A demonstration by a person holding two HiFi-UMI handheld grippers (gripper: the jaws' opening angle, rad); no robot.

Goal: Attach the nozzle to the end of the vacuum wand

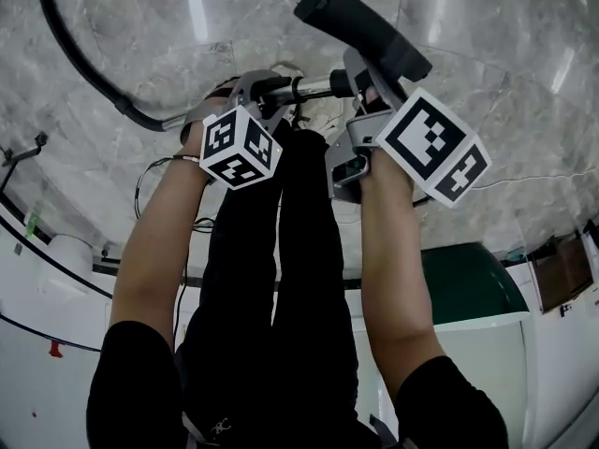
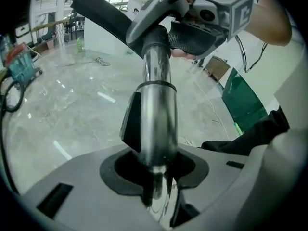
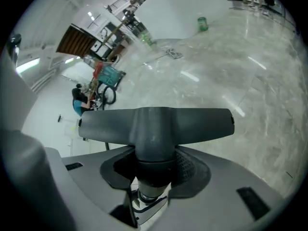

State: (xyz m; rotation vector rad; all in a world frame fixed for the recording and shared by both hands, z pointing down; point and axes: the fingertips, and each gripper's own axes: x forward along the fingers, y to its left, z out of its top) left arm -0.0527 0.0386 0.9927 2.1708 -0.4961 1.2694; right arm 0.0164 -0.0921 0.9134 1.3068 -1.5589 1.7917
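My left gripper (image 1: 257,87) is shut on the chrome vacuum wand (image 1: 309,87), which runs level towards the right. In the left gripper view the wand (image 2: 156,114) rises from between the jaws of the left gripper (image 2: 154,177) into the neck of the dark nozzle (image 2: 103,13). My right gripper (image 1: 370,82) is shut on that nozzle (image 1: 360,26), a flat black T-shaped head. The right gripper view shows the nozzle (image 3: 156,124) crosswise, its neck clamped in the right gripper (image 3: 151,177). How deep the wand's end sits in the neck is hidden.
A black hose (image 1: 70,50) curves from the wand's left end over the grey marble floor (image 1: 505,54). The person's black-trousered legs (image 1: 281,279) stand below the grippers. A dark green bin (image 1: 468,279) and white furniture (image 1: 42,344) lie near the feet. A blue cart (image 3: 110,76) stands far off.
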